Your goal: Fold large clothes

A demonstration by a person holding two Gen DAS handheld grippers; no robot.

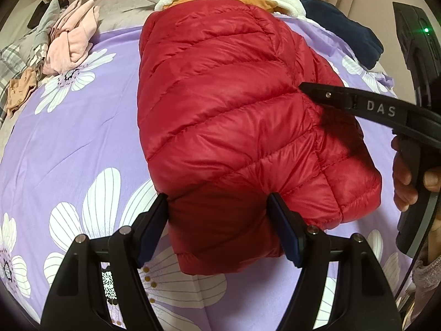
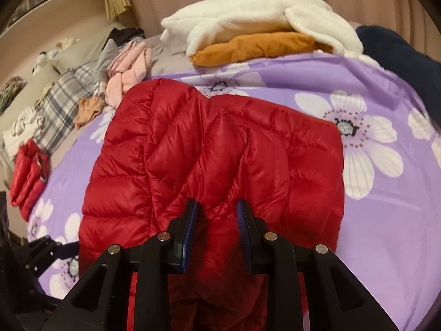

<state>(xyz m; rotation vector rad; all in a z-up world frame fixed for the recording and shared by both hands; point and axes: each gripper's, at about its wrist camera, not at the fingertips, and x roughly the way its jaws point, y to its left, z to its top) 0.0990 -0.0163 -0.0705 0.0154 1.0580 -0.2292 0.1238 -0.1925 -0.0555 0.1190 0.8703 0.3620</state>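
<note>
Bed (image 1: 69,143) under lilac flowered sheet filled my view. Red puffer jacket (image 1: 220,115) lay folded at its centre. Cream fleece pile (image 2: 248,19) sat at 12 o'clock, pink clothes (image 1: 74,38) at 10. My left claw (image 1: 217,229) stood wide, straddling the jacket's near edge, not pinching. My right claw (image 2: 217,220) was partly open, quilted fabric bunched between its pads.
</note>
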